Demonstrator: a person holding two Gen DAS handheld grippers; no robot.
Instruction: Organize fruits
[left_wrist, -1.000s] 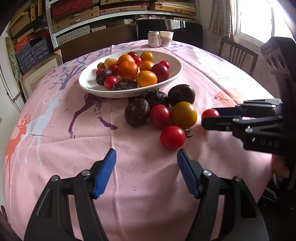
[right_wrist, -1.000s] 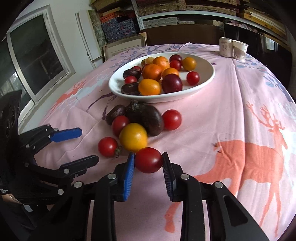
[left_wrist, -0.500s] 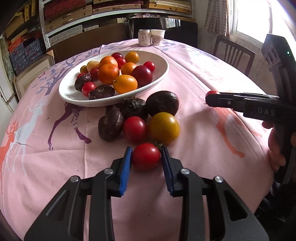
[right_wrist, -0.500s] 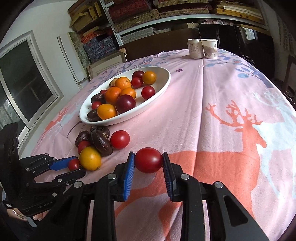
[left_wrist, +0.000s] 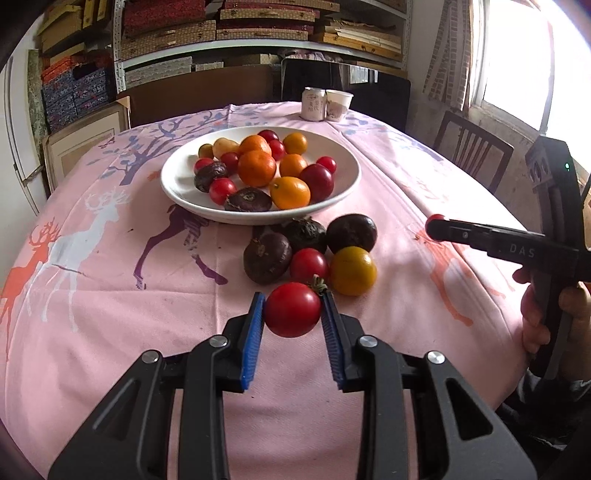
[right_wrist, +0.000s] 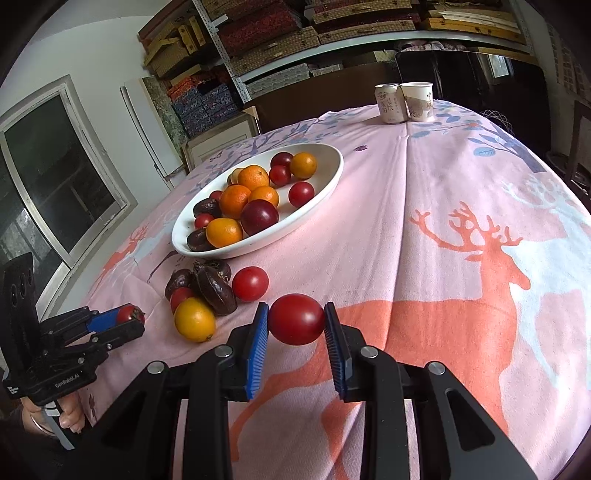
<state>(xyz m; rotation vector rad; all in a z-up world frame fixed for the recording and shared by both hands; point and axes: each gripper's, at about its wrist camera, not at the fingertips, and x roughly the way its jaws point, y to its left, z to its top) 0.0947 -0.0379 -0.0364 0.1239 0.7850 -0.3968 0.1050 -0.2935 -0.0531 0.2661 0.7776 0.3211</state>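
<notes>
Pink cloth printed with deer covers the tabletop (left_wrist: 110, 314), and each gripper holds a red tomato above it. The left gripper (left_wrist: 292, 317) has its blue pads (left_wrist: 253, 343) closed against the sides of a red tomato with a green stem (left_wrist: 292, 309), lifted just in front of the loose fruit near the front edge. The right gripper (right_wrist: 296, 326) clamps a second, darker red tomato (right_wrist: 296, 319) between its pads, held over the orange deer print toward the right side of the tabletop; from the left wrist view only a sliver of that tomato shows at the gripper's tip.

The white bowl (left_wrist: 177, 184) sits toward the middle of the tabletop, holding oranges, small red tomatoes, dark passion fruits and a deep red plum (left_wrist: 317, 181). Just in front of the bowl lies a loose cluster on the cloth: three dark passion fruits (left_wrist: 267, 257), one red tomato (left_wrist: 308, 264) and a yellow tomato (left_wrist: 352, 270), touching one another. In the right wrist view another red tomato (right_wrist: 250, 283) rests just beside that cluster.

At the far edge stand a can (left_wrist: 313, 104) and a paper cup (left_wrist: 338, 105), side by side. A dark wooden chair (left_wrist: 469, 153) stands beyond the right edge.
</notes>
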